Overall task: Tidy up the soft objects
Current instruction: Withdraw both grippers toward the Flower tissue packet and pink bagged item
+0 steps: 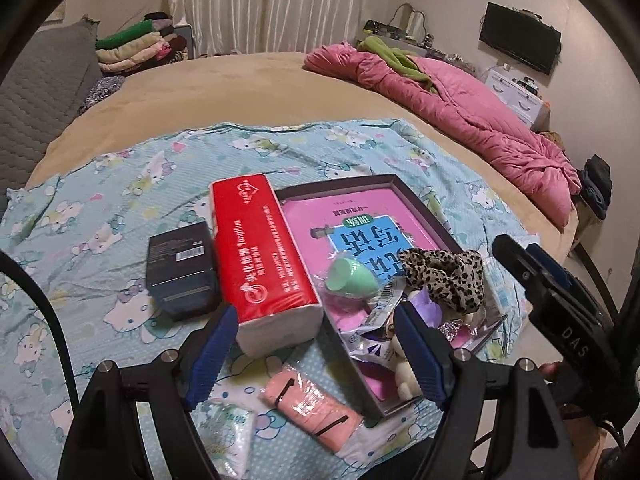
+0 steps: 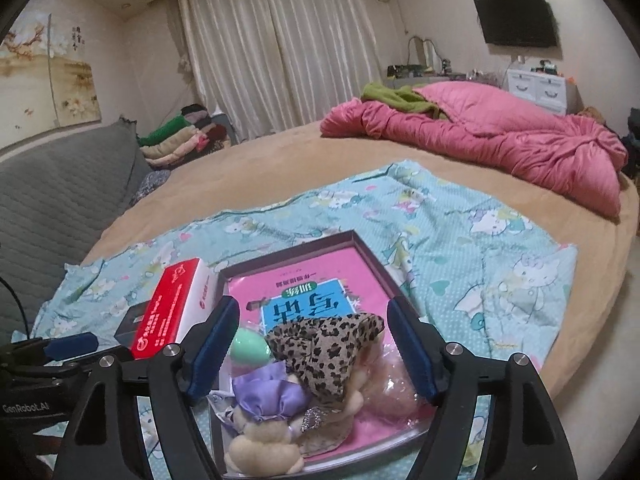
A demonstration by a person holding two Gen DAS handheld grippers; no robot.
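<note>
1. Left wrist view, left of frame: dark box lies on the blue cartoon-print sheet, touching or just beside the red tissue pack.
2. Lower centre: left tool is spread wide, blue fingers apart, nothing between them. It hovers over the near end of the tissue pack and the tray edge.
3. Bottom centre, below the tool: a small floral tissue packet and a pink wrapped item lie on the sheet, near each other, outside the tray.
4. Centre right: shallow dark-rimmed tray holds a pink book. Soft things are heaped at its near end: green sponge, leopard scrunchie, a crinkled foil packet, and a cream plush partly hidden by the finger.
5. Right edge: right tool's body shows; cannot tell its gap from this view.
6. Upper right: pink quilt bunched on the tan bed.
7. Right wrist view, left of frame: tissue pack, with the dark box behind it.
8. Lower centre: right tool is spread, empty, hovering over the tray pile: scrunchie, green sponge, and plush with a purple bow.
</note>
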